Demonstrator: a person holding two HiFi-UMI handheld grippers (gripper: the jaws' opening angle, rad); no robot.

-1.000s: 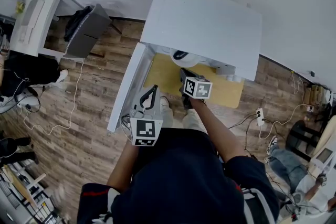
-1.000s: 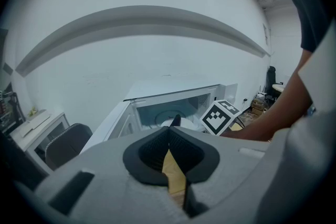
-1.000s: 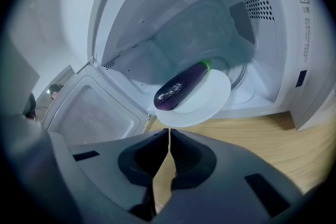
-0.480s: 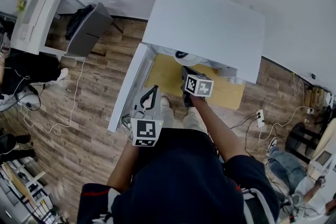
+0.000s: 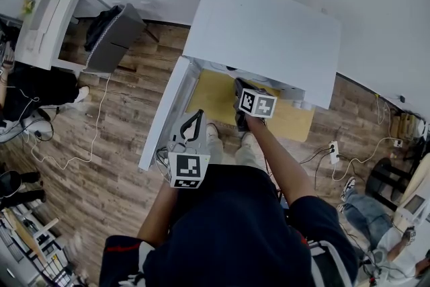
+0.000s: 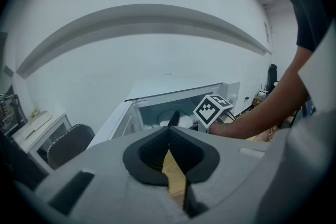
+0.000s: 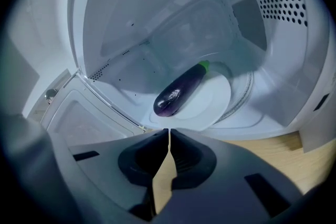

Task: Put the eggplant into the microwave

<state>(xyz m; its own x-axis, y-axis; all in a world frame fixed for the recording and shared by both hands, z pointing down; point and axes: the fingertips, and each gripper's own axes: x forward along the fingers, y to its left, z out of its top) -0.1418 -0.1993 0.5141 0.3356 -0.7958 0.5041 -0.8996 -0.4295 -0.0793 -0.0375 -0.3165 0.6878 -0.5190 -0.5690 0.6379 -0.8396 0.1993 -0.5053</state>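
Since the eggplant (image 7: 178,91) lies on the white plate (image 7: 215,107) inside the microwave (image 7: 157,13), the main job looks done. The right gripper (image 7: 168,134), just outside, is pinched closed on nothing, and the left gripper (image 6: 169,131) too. The door (image 5: 164,114) stands open; closing it may be left.

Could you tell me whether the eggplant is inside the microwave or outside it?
Inside: the glossy purple eggplant lies on the round white plate within the white microwave, whose door stands open.
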